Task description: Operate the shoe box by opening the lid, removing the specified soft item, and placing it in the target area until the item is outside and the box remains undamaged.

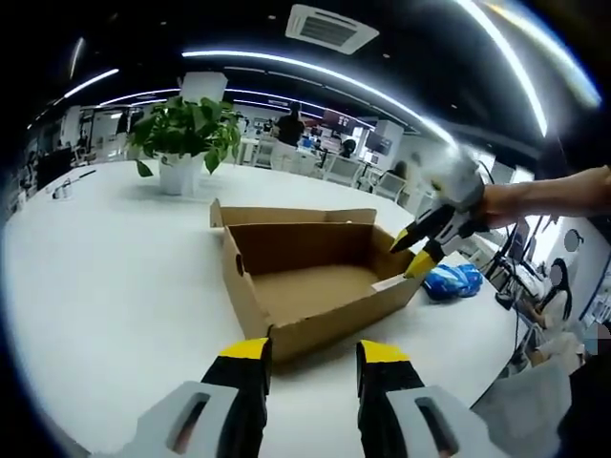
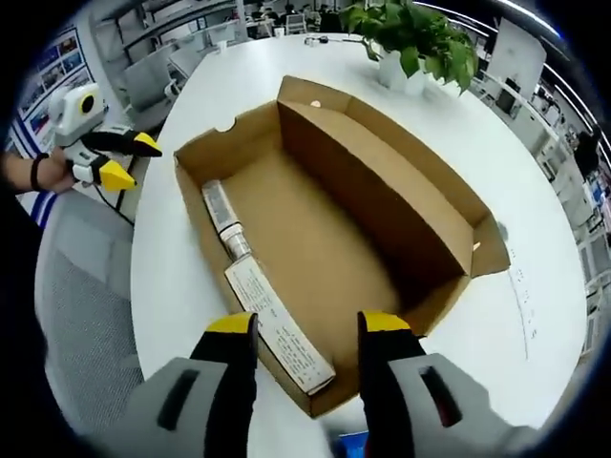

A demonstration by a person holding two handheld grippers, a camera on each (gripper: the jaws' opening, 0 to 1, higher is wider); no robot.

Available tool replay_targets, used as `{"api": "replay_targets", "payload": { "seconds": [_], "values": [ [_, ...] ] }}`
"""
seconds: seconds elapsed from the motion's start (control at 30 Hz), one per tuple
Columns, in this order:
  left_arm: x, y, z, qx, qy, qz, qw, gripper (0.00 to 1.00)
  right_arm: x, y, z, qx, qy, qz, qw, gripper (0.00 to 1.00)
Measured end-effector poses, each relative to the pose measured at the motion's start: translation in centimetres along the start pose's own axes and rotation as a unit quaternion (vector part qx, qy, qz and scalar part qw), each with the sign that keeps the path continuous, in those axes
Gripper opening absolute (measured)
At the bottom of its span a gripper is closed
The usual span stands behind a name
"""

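Box [image 2: 325,239] sits open and emptied; both grippers, left [image 1: 313,355] and right [image 2: 307,329], hover with jaws released, blue item [image 1: 452,281] outside.

We look down into an open shoe box [image 2: 325,239] on the white desk [image 2: 191,277]. Our right gripper [image 2: 307,334] holds its fingers [image 2: 234,358] apart above the near edge. The left gripper [image 2: 129,157] hangs off to the side, jaws apart. A potted plant [image 2: 410,43] stands beyond. Something blue, maybe cloth, peeks below.
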State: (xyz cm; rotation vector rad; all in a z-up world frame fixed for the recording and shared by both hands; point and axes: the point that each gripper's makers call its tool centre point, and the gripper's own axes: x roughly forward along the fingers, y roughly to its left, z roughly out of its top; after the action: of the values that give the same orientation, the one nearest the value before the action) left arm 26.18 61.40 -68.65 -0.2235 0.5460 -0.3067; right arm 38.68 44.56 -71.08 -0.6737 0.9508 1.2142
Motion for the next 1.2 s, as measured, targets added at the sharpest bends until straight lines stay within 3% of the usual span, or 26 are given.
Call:
{"api": "replay_targets", "payload": {
  "seconds": [0.3,0.43,0.6,0.87,1.07,1.2],
  "values": [
    [0.0,0.2,-0.1,-0.003,0.0,0.004,1.0,0.36,1.5,0.1,-0.2,0.013,0.041,0.062,0.9972,0.41],
    [0.0,0.4,-0.3,-0.005,0.005,0.007,0.9999,0.36,2.6,-0.7,-0.4,0.009,0.05,0.062,0.9968,0.43],
    [0.0,0.6,-0.4,-0.01,0.005,0.012,0.9999,0.36,2.4,-1.4,-0.2,0.001,0.041,0.045,0.9981,0.48],
    [-0.1,0.5,-0.5,-0.006,0.009,0.012,0.9999,0.36,1.6,-1.9,-0.6,0.024,0.025,0.021,0.9992,0.45],
    [0.0,0.5,-0.6,-0.005,0.012,0.011,0.9999,0.36,1.3,-1.3,-0.6,0.025,0.026,0.023,0.9991,0.42],
    [0.0,0.4,-0.6,-0.003,0.013,0.01,0.9999,0.36,1.3,-0.5,-0.2,-0.004,0.031,0.029,0.9991,0.41]
  ]
}}
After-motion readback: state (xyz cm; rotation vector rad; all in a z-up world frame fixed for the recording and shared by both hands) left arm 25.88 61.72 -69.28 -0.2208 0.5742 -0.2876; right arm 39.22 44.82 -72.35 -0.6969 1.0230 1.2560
